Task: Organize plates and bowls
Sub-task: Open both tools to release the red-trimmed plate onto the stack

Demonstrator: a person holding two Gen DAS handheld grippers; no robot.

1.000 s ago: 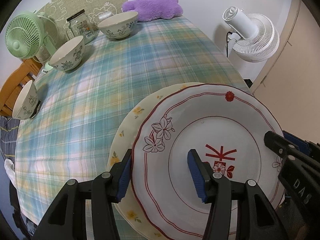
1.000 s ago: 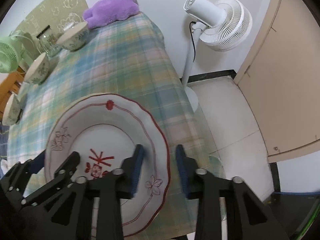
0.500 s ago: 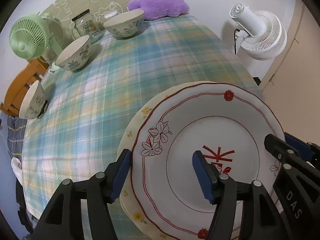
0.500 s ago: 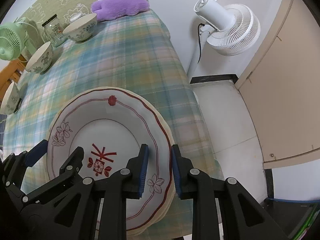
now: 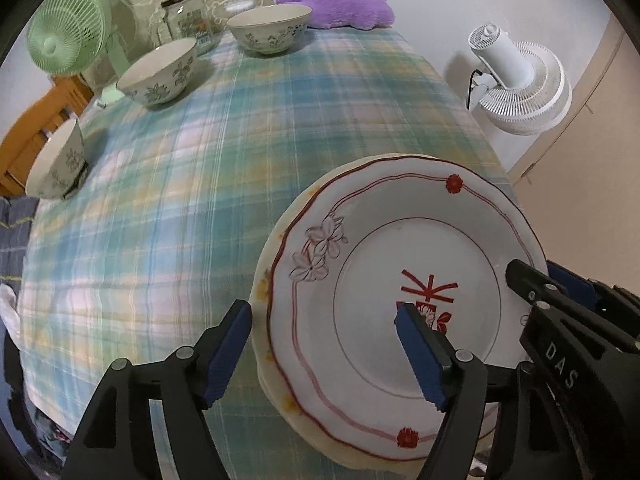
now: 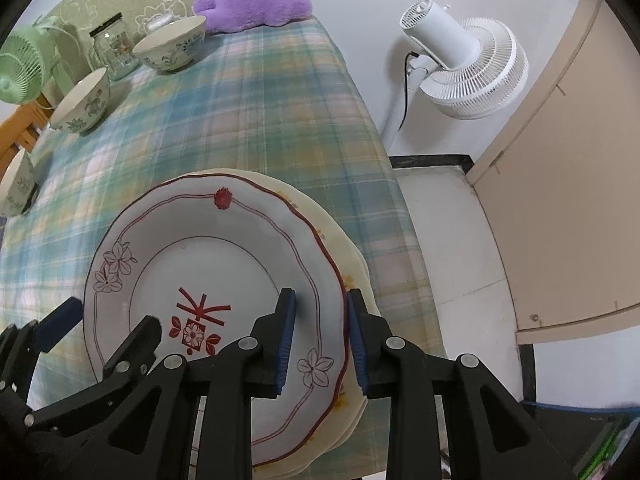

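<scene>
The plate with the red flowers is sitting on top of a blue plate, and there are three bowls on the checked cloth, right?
Not quite. The plate with the red flowers sits on a cream-yellow plate, not a blue one; the right wrist view shows its pale yellow rim sticking out on the side. The rest is right: three bowls stand on the checked cloth.

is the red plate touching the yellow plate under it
Touching: the right wrist view shows the red plate lying directly on the yellow plate, with no gap.
</scene>
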